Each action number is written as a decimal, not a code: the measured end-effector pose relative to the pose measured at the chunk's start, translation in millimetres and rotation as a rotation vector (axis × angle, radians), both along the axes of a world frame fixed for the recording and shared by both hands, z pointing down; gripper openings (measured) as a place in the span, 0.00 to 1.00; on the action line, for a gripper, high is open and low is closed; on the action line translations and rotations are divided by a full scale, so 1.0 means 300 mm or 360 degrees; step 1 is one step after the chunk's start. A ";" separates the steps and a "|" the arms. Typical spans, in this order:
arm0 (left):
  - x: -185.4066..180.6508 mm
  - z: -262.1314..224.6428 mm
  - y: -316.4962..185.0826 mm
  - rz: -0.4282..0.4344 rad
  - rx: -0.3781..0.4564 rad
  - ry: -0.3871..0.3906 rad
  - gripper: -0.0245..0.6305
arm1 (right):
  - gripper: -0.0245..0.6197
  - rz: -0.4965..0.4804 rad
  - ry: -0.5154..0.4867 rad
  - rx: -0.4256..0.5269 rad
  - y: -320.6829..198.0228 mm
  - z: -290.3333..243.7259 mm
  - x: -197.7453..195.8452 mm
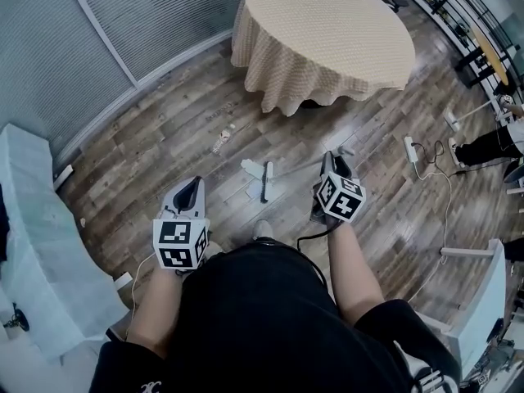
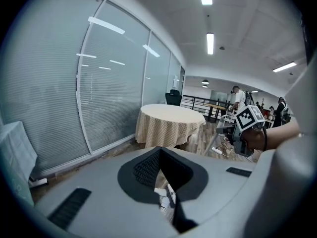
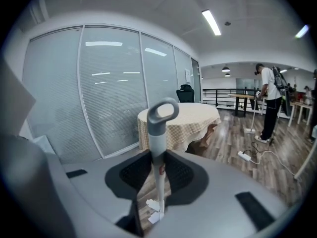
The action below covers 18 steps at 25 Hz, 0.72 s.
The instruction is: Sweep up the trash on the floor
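A wood-plank floor (image 1: 164, 121) fills the head view. At its far side a round table (image 1: 327, 31) stands under a beige checked cloth, beside a wall of glass panels with blinds (image 1: 49, 47). At the left edge is a piece of furniture draped in pale cloth (image 1: 33, 219). The broom (image 1: 265, 182) is out on the floor between the two tools, its dark head down on the planks and its thin handle running off to the right. The right tool (image 1: 332, 164) is clamped on that handle just below its grey ring end, which stands up past the jaws in the right gripper view. The left tool (image 1: 193, 183) hangs to the left of the broom without touching it, its jaws pressed tip to tip with nothing between them. As for the trash, a white scrap of paper (image 1: 250, 168) lies just beside the broom head, and a smaller crumpled bit (image 1: 222, 140) lies nearer the table. A white power strip (image 1: 409, 147) lies on the floor to the right.
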<state>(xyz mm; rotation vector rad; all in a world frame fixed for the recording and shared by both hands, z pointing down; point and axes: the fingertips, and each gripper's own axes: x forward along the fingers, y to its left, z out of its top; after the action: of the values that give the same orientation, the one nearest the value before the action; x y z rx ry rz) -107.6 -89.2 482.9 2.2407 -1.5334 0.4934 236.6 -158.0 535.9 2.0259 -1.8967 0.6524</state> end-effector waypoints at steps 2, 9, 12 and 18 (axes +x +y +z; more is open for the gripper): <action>-0.009 0.002 0.005 -0.0005 0.0000 0.0006 0.03 | 0.19 -0.0019 0.0005 0.0019 -0.004 -0.021 -0.023; -0.045 0.039 0.019 -0.0007 -0.0031 0.0038 0.03 | 0.19 -0.0154 0.0057 0.0057 -0.064 -0.082 -0.119; -0.057 0.049 0.017 -0.0032 -0.0043 0.0070 0.03 | 0.19 -0.0186 0.0072 0.0063 -0.101 -0.111 -0.156; -0.065 0.075 0.026 -0.0069 -0.0061 0.0090 0.03 | 0.19 -0.0301 0.0118 0.0062 -0.123 -0.131 -0.240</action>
<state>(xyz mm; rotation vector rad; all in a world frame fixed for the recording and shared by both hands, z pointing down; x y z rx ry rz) -127.0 -81.4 505.4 2.1692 -1.5283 0.4390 164.5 -194.8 496.6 1.8361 -2.0397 0.4890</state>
